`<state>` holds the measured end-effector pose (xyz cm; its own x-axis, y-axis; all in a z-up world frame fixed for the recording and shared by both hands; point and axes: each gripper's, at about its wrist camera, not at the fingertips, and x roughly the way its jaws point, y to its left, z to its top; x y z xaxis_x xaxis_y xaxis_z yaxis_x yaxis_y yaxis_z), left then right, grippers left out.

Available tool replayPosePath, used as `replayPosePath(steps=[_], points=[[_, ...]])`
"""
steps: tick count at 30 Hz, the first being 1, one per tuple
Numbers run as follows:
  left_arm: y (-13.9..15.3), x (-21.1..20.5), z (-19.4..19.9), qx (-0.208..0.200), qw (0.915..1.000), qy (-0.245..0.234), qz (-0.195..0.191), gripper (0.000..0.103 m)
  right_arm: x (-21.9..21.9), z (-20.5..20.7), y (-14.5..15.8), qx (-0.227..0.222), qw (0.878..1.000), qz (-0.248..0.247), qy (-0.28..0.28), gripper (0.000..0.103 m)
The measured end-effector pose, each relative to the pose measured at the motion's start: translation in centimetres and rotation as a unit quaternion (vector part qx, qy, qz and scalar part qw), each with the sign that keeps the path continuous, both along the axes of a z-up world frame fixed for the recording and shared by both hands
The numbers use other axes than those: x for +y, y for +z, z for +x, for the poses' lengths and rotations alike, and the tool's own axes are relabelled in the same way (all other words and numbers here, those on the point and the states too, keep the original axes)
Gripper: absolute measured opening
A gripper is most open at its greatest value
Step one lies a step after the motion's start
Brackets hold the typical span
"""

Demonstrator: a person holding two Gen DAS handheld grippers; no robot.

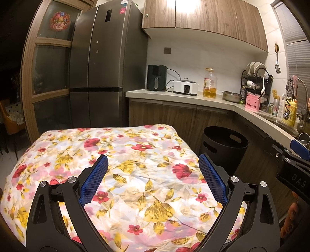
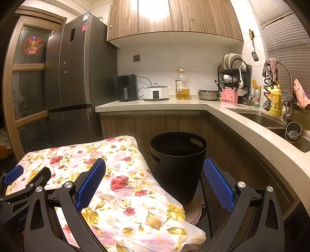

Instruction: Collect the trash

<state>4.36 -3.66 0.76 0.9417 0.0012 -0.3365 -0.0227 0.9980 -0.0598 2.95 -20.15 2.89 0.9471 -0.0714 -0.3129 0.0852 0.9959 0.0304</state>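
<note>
A dark four-door refrigerator [image 1: 96, 64] rises behind the floral-clothed table [image 1: 124, 164], the landmark in this home kitchen, with wood-fronted wall cabinets [image 2: 174, 17] hanging beyond the table's far right corner. An L-shaped pale countertop [image 2: 155, 105] runs behind and to the right of the table, carrying a stainless sink [image 2: 259, 118] well off to the table's right. The table's flowered cloth shows no loose trash in either view. A black waste bin [image 2: 177, 166] with cut-out handles stands just beside the table's right edge, on the floor between table and lower cabinets; its inside is too dark to tell what it holds. On the counter past the table's far side sit a black air fryer [image 1: 156, 80], a white cooker [image 1: 185, 87], a bottle of cooking oil [image 2: 182, 85], a steel bowl [image 2: 208, 95] and a dish rack [image 2: 234, 77]. The left gripper [image 1: 153, 178] hovers over the table with its blue-padded jaws spread wide and nothing between them. The right gripper [image 2: 155, 184] hangs over the table's right edge, jaws equally wide and empty, the bin framed between them.
</note>
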Motion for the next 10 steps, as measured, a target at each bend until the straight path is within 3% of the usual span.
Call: replayPosePath(steps=[10], points=[[0.07,0.1,-0.07,0.002,1.0,-0.001,-0.002,0.096,0.14,-0.01,0.04,0.0,1.0,0.002,0.0,0.097]])
